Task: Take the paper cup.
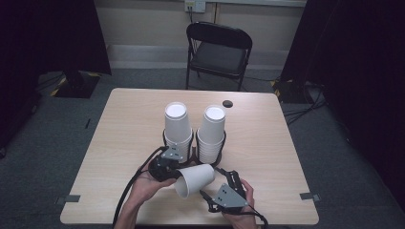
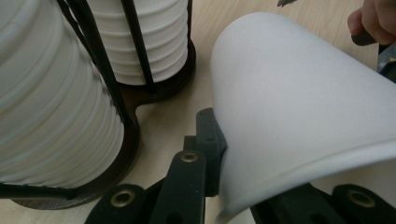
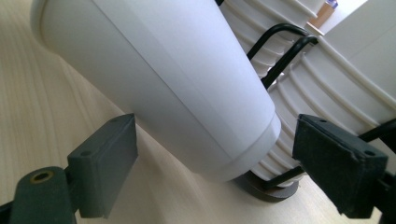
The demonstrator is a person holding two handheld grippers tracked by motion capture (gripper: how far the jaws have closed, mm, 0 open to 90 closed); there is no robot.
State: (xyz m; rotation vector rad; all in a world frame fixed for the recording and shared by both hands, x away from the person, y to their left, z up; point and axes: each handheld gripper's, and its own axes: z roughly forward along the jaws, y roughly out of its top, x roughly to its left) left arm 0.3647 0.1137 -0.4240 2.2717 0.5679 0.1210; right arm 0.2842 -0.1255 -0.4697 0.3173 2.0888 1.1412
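Standing in two wire holders (image 1: 193,149), cup stacks (image 1: 177,125); tilted cup (image 1: 195,179) seemingly empty.

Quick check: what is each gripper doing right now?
Left gripper: shut on the rim of the loose paper cup.
Right gripper: open, its jaws either side of the cup's base, not pressing.

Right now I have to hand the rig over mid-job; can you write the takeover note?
Left gripper: jaws shut on the rim of a single white paper cup, one jaw inside the mouth, one outside.
Right gripper: jaws open, one on each side of that cup's closed end, not pressing it.
The cup lies on its side above the table, in front of two stacks of cups standing in a black wire holder.
Done: one cup is out of the stacks.
Left: probably close the right jaws and take the cup over.
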